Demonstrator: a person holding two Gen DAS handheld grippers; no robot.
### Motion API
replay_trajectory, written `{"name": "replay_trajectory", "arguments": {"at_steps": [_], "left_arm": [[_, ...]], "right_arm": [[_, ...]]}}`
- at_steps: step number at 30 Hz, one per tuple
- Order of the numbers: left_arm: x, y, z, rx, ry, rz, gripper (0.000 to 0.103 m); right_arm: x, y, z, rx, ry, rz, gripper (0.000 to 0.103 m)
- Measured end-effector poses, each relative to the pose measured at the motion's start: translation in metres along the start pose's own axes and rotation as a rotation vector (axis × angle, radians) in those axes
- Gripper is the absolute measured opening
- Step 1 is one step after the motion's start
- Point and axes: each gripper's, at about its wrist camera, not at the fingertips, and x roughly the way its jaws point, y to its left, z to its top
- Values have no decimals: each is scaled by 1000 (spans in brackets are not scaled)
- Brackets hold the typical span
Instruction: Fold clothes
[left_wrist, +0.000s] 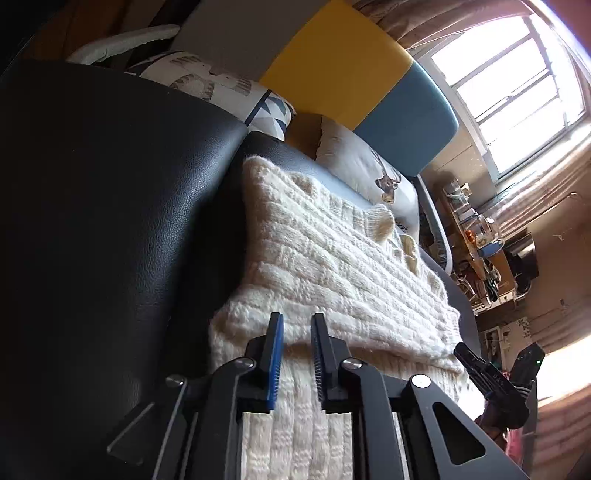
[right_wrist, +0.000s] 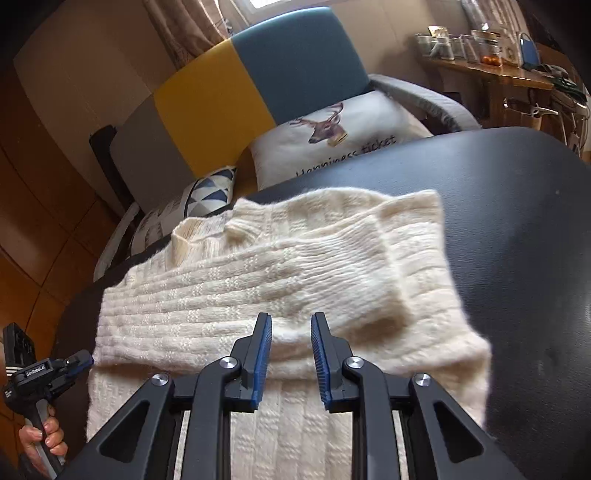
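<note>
a cream knitted sweater is lying flat on a black padded surface, part-folded — one sleeve is lying doubled across the chest, cuff end towards the right in the right wrist view; its long axis is running from the collar, up at the far edge near the cushions, down to the hem under the cameras, and the knit ribs are running crosswise in the upper layer, lengthwise in the lower one; the left gripper is hovering over the sweater's folded edge, fingers standing a little apart with nothing pinched between them; the right gripper is doing the same over the middle of the garment, blue pads parted by a narrow gap, only knit showing behind it; a hand is gripping the left tool's handle at the lower left of the right wrist view; behind, a deer-print cushion is leaning on a yellow and blue chair back — a triangle-patterned cushion beside it.
</note>
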Motion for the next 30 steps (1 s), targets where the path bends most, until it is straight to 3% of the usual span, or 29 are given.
{"name": "replay_trajectory", "arguments": {"at_steps": [1,2,11,14,16,20,22,23,30], "left_arm": [[-7,0,-8,5,3,-4,36],[-13,1,-16,11,8,6,39],[-69,29,-114,43,84,88,48],[-86,39,-139,37,92,71,49],[-94,41,-151,40,100,49,55],[-104,40,-168,72,122,-19,66],[-104,34,-173,101,122,-32,79],[-105,31,-175,115,123,-38,80],[-106,18,-190,204,78,-15,87]], "right_arm": [[-13,-8,-4,15,-8,9,22],[-25,-16,-9,24,-8,8,22],[-125,-112,-101,281,127,122,28],[-148,-144,-140,391,180,199,33],[-153,-156,-165,441,233,263,33],[-144,-150,-180,446,276,374,33],[-139,-146,-185,446,294,430,33],[-135,-141,-185,436,298,446,33],[-109,-100,-171,287,303,448,33]]}}
